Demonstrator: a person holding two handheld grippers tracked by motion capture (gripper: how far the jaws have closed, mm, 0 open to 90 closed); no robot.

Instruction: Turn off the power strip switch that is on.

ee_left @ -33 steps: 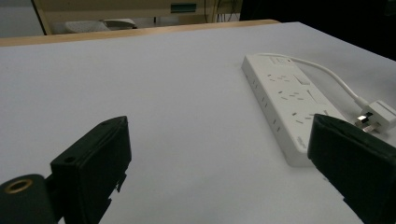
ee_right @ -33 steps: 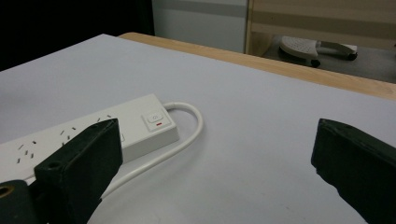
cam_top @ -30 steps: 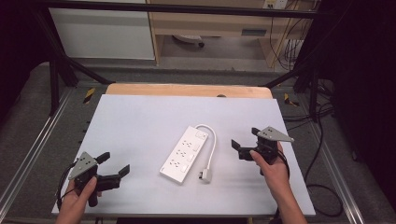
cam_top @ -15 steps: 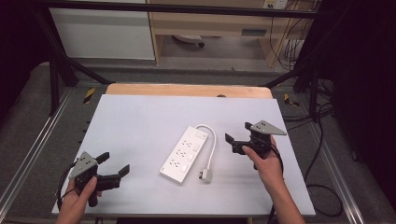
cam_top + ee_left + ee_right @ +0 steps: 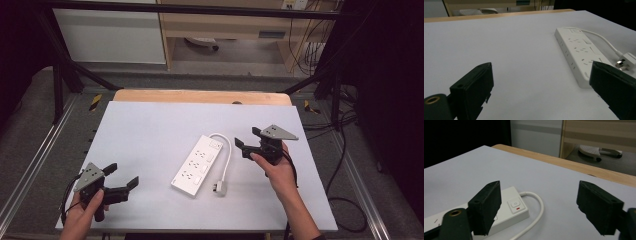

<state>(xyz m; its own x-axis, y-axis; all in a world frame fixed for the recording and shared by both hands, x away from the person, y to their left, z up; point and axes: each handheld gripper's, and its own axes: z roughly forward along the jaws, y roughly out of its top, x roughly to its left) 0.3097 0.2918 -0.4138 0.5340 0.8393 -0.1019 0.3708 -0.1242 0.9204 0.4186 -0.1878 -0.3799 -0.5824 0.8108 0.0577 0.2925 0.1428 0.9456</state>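
The white power strip [image 5: 197, 165] lies slantwise near the middle of the pale table [image 5: 150, 130], its white cable [image 5: 227, 155] looping from the far end down its right side to the plug [image 5: 220, 188], which rests on the table by the near end. No brand or lettering can be read on it; the right gripper view shows a switch [image 5: 515, 204] with a power symbol and a small red mark.

The right gripper [image 5: 248, 141] hovers just right of the strip's far end, clear of strip and cable; its jaws have just been closing but stand apart with nothing between them. The left gripper [image 5: 121, 176] sits near the front left corner, well apart from the strip, jaws spread wide and empty.
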